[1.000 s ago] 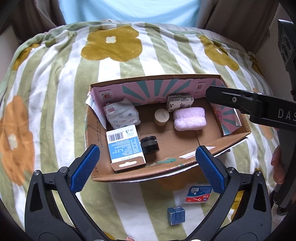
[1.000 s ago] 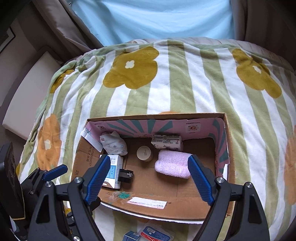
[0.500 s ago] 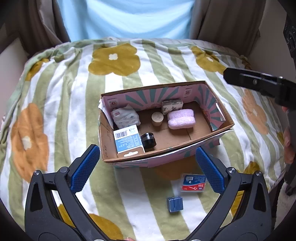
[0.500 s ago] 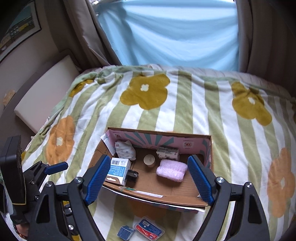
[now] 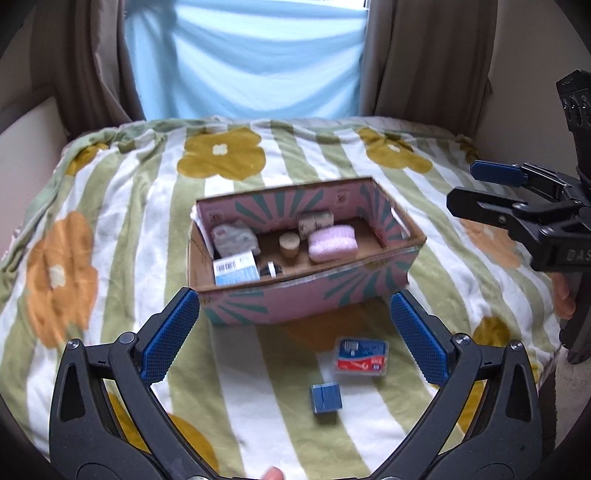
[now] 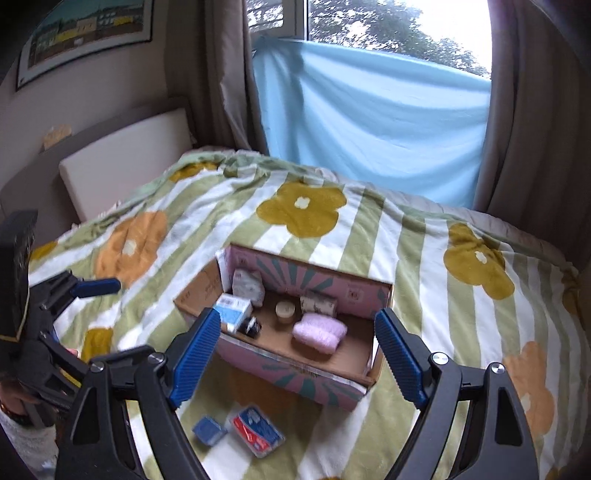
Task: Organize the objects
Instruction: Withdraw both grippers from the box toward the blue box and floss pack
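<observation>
An open cardboard box point(image 5: 306, 299) point(image 6: 295, 373) with pink and teal print sits mid-bed. Inside lie a pink fluffy roll point(image 5: 332, 238) point(image 6: 319, 330), a small tan cup point(image 5: 289, 243) point(image 6: 284, 311), a patterned packet point(image 5: 316, 220), a white pouch point(image 5: 234, 236), a blue-and-white carton point(image 5: 235, 271) point(image 6: 232, 310) and a black jar point(image 5: 270, 269). In front of the box, on the blanket, rest a small blue cube point(image 5: 325, 398) point(image 6: 209, 430) and a red-and-blue clear case point(image 5: 361, 357) point(image 6: 256, 430). My left gripper point(image 5: 295, 338) and right gripper point(image 6: 295, 358) both hang open and empty, well back from the box.
A striped blanket with yellow and orange flowers point(image 5: 221, 155) covers the bed. Brown curtains and a light blue sheet point(image 6: 369, 129) hang behind it. A padded headboard point(image 6: 122, 158) stands at the left in the right wrist view. A framed picture point(image 6: 85, 33) is on the wall.
Both grippers have pulled back and risen from the box, so it looks smaller and more of the room shows. Both stayed open. The objects have not moved.
</observation>
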{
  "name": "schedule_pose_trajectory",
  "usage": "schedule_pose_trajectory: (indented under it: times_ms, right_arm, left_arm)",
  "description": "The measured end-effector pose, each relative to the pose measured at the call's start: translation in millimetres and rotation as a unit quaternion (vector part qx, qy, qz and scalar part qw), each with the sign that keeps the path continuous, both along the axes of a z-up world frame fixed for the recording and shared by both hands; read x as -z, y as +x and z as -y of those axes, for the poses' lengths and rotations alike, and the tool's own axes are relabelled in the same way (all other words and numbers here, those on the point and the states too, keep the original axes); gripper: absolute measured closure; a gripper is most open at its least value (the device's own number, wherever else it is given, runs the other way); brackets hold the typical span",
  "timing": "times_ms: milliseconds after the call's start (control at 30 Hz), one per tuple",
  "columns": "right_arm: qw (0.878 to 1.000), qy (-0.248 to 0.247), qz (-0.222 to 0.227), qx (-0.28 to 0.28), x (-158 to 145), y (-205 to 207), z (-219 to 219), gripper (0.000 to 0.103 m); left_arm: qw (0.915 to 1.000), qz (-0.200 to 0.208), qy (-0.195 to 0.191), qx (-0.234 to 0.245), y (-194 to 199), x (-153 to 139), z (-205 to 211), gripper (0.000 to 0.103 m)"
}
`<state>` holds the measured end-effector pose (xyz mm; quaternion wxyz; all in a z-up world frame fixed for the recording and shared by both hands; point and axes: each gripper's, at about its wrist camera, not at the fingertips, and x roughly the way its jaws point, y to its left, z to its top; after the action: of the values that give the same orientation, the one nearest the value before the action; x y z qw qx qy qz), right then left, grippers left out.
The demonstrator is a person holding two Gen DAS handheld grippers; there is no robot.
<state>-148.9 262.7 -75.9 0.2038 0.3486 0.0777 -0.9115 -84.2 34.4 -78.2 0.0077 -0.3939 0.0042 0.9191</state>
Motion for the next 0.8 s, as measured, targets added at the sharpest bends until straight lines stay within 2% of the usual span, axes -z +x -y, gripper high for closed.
schedule_pose_trajectory:
  times_ms: [100,267,500,667,767,800]
  right_arm:
    - [0.999,-0.007,0.013,-0.034,23.9,11.1,-1.0,0.02]
    - [0.996,0.013,0.037,-0.075,76.9,22.4,3.9,0.02]
    - [0.991,0.032,0.065,-0.108,147.4,24.0,3.4,0.02]
    - [0.987,0.052,0.068,-0.135,179.3,23.7,6.8,0.02]
    - [0.983,0.068,0.064,-0.157,193.8,25.8,10.6,0.02]
    - [0.982,0.075,0.063,-0.164,199.5,27.0,11.7,0.02]
  left_arm:
    - [0.9997,0.02,0.013,0.001,12.7,26.9,-4.9,0.0]
    - [0.9976,0.054,0.043,-0.003,29.2,83.1,-10.4,0.0]
    - [0.9964,0.082,0.022,0.003,44.3,150.2,-31.4,0.006]
    - [0.9951,0.091,0.037,-0.009,45.4,178.1,-29.4,0.007]
    - [0.9944,0.103,0.022,-0.012,42.5,190.2,-31.2,0.016]
    - [0.994,0.107,0.015,-0.013,41.6,194.9,-30.3,0.016]
